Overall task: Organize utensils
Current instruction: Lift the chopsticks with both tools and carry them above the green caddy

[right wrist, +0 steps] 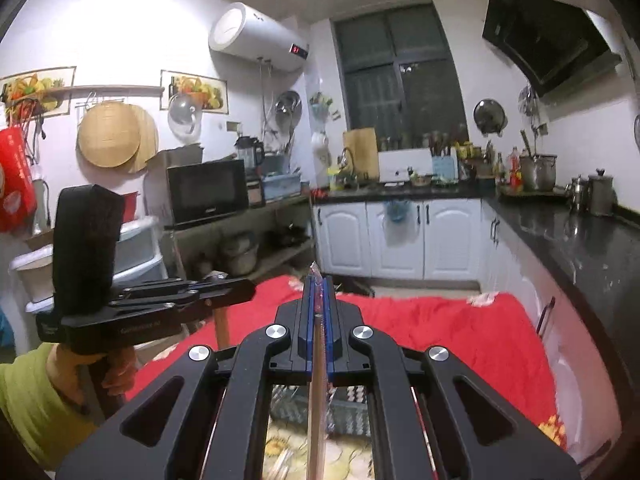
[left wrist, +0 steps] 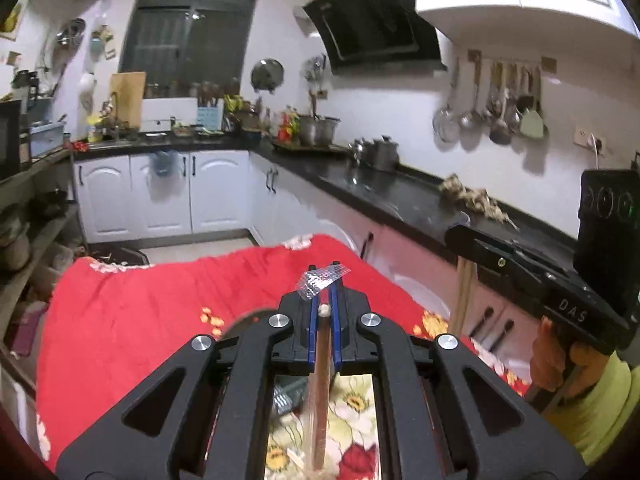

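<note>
Above red floral cloth [left wrist: 160, 308], both grippers' fingers [left wrist: 335, 320] [right wrist: 329, 320] pinch wooden chopsticks [left wrist: 320, 380] [right wrist: 317, 380] hanging downward.

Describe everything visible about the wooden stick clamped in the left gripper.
The wooden stick is thin, brown and straight, likely a chopstick. It hangs nearly upright below the left gripper, whose blue pads are shut on its pale top end. A crinkled clear wrapper sticks up above the pads. The stick's lower end is blurred over the floral cloth.

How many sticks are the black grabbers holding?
2. One wooden stick is pinched in the left gripper, another stick in the right gripper. Others may lie hidden below.
</note>
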`<state>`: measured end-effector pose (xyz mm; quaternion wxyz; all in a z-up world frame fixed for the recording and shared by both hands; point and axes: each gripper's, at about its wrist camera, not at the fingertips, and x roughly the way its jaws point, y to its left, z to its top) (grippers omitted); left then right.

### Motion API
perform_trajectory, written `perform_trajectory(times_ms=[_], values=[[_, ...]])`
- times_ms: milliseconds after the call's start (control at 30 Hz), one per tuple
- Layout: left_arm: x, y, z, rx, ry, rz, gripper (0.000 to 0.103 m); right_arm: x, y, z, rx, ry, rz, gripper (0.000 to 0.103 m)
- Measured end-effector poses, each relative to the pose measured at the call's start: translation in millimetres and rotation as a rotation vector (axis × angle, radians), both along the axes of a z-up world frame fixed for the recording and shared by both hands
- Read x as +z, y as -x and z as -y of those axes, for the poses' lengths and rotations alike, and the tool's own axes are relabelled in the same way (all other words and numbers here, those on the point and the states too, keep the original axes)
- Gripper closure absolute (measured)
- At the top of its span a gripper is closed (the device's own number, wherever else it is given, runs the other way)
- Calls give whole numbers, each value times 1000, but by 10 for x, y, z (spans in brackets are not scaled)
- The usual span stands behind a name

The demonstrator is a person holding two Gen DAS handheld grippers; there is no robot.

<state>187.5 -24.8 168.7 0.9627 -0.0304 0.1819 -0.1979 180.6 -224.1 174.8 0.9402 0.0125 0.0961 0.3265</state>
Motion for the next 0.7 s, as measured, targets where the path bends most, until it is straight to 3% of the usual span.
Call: perform_trajectory(times_ms=[367,700], values=[[217,-240,-167,98,-21,69,100,327,-273,-121,-14,-48,72,99],[191,-471,-329,175,-8,121,100,291,-594,-292,-85,-41,147,99]])
